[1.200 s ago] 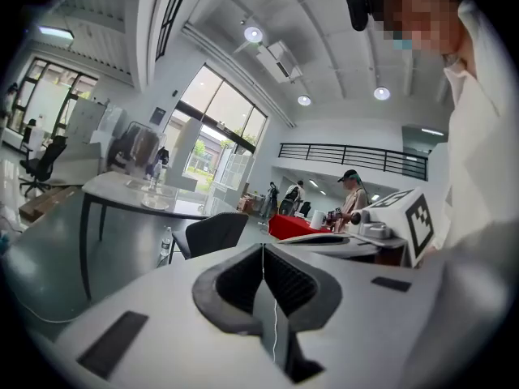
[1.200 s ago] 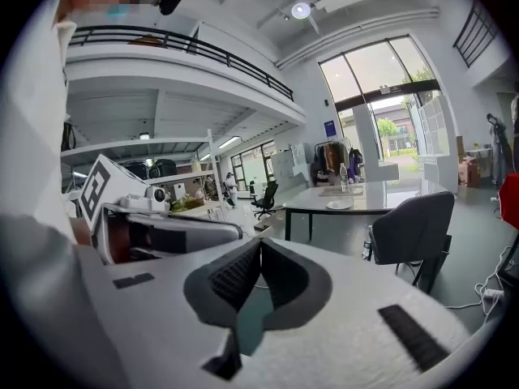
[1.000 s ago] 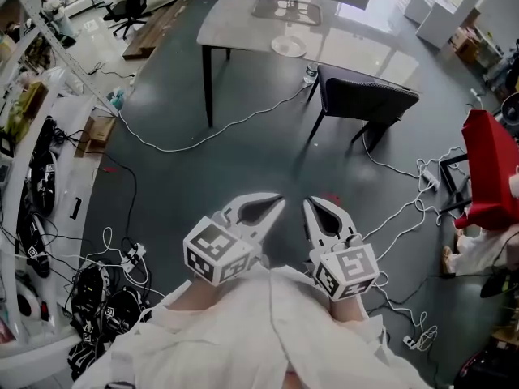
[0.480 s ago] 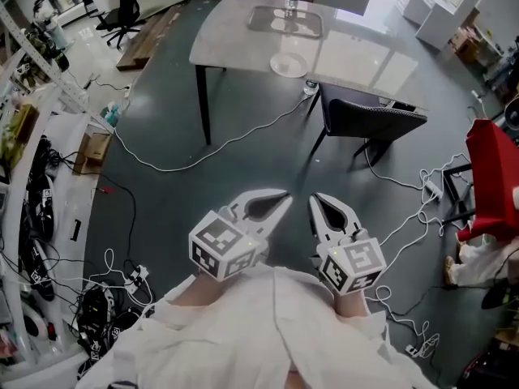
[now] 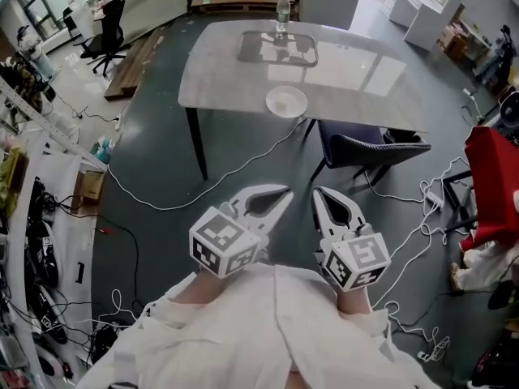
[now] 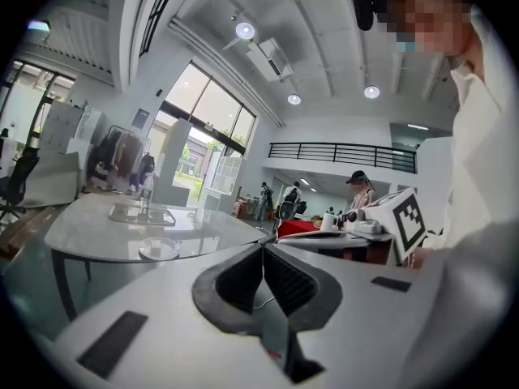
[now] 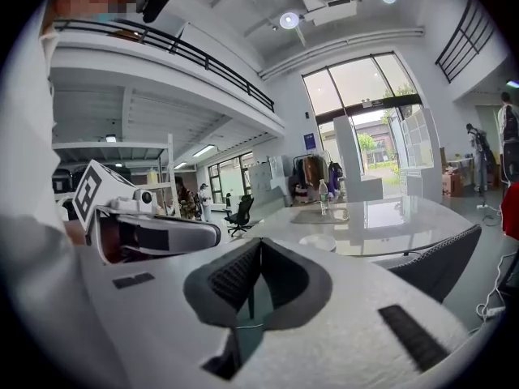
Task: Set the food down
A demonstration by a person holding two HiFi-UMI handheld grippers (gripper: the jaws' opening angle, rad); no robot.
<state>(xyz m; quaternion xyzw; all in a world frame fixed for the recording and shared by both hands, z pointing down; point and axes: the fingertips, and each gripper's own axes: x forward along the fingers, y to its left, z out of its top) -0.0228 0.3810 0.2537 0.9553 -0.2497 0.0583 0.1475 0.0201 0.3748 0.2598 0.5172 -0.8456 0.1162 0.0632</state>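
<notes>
My left gripper [image 5: 284, 194] and right gripper [image 5: 320, 194] are held side by side in front of my body, above the dark floor. Both are shut, and nothing sits between the jaws of either [image 6: 262, 248] [image 7: 259, 242]. No food shows in any view. Ahead stands a pale grey table [image 5: 365, 87] with a white plate [image 5: 286, 101] near its front edge, a flat tray [image 5: 277, 47] behind it and a water bottle [image 5: 282, 8] at the far side. The plate [image 6: 158, 250] [image 7: 322, 241] lies well beyond both grippers' tips.
A dark chair [image 5: 369, 148] is tucked at the table's near right side. White cables [image 5: 235, 168] snake across the floor. A red object [image 5: 491, 177] stands at the right, cluttered shelves [image 5: 24, 177] at the left. People stand in the background [image 6: 361, 189].
The table and plate have come closer and lower in the head view as I moved toward them. Both grippers stayed shut and side by side.
</notes>
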